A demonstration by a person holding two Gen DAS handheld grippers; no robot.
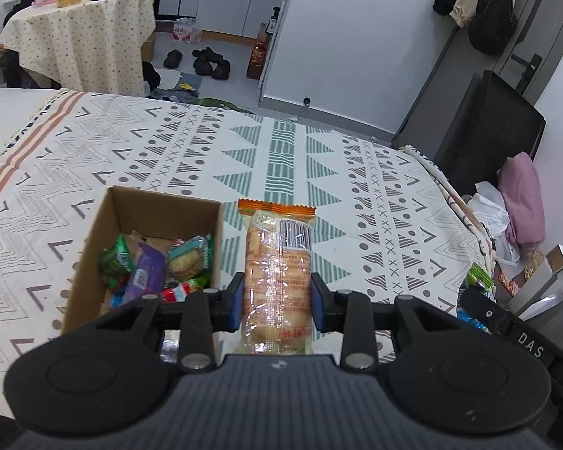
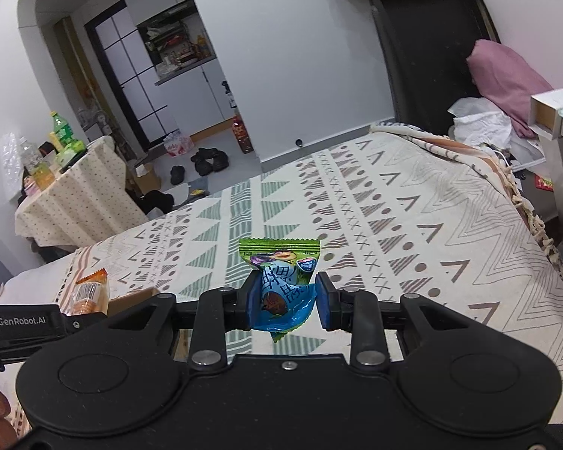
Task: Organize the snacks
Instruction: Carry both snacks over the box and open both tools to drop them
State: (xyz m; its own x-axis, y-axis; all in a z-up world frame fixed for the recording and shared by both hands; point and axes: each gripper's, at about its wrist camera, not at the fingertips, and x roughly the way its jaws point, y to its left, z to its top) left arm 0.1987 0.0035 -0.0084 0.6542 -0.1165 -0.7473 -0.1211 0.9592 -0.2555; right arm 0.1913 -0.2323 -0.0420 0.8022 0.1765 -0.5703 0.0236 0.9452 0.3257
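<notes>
Box (image 1: 94, 262) of snacks beside gripper-held biscuit pack (image 1: 277, 273).

My own body hides the near end of the biscuit pack (image 1: 277, 281) at the bottom of the left view, and the near wall of the cardboard box (image 1: 94, 258) too. The snacks in it overlap, so their labels stay unreadable. In the right view that box (image 2: 131, 298) is a mere sliver at lower left. The print on the green-blue packet (image 2: 281, 285) is crumpled, perhaps a fruit picture.
</notes>
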